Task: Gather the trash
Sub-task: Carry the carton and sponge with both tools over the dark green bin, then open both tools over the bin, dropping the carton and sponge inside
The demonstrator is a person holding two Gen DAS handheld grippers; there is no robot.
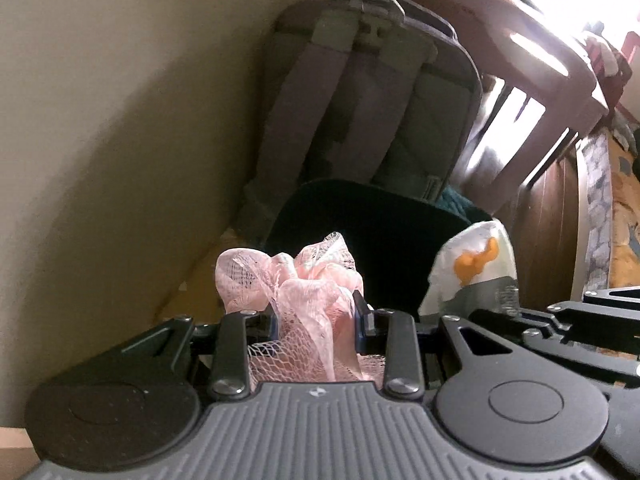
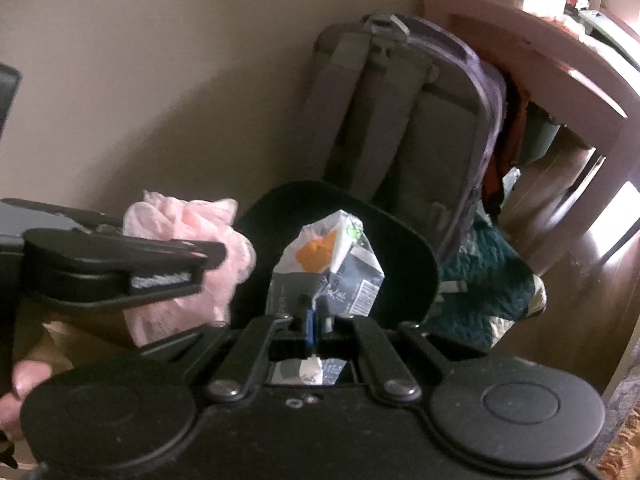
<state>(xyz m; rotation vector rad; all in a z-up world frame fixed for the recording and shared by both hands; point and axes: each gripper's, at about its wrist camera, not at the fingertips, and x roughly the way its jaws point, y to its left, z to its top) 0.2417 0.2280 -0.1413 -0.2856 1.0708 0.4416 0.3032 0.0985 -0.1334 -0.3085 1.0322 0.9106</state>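
Note:
My left gripper is shut on a crumpled pink mesh net, which bulges out above and between its fingers. My right gripper is shut on a crushed white and grey drink carton with an orange patch. A dark open-topped bin stands just beyond both grippers, its mouth facing me. The carton hangs in front of that mouth. In the right wrist view the pink net is left of the bin's rim. In the left wrist view the carton shows at the bin's right side.
A grey and purple backpack leans on the cream wall behind the bin. A pink table stands at the right over wooden floor. Dark teal fuzzy cloth lies right of the bin. A person's hand is at lower left.

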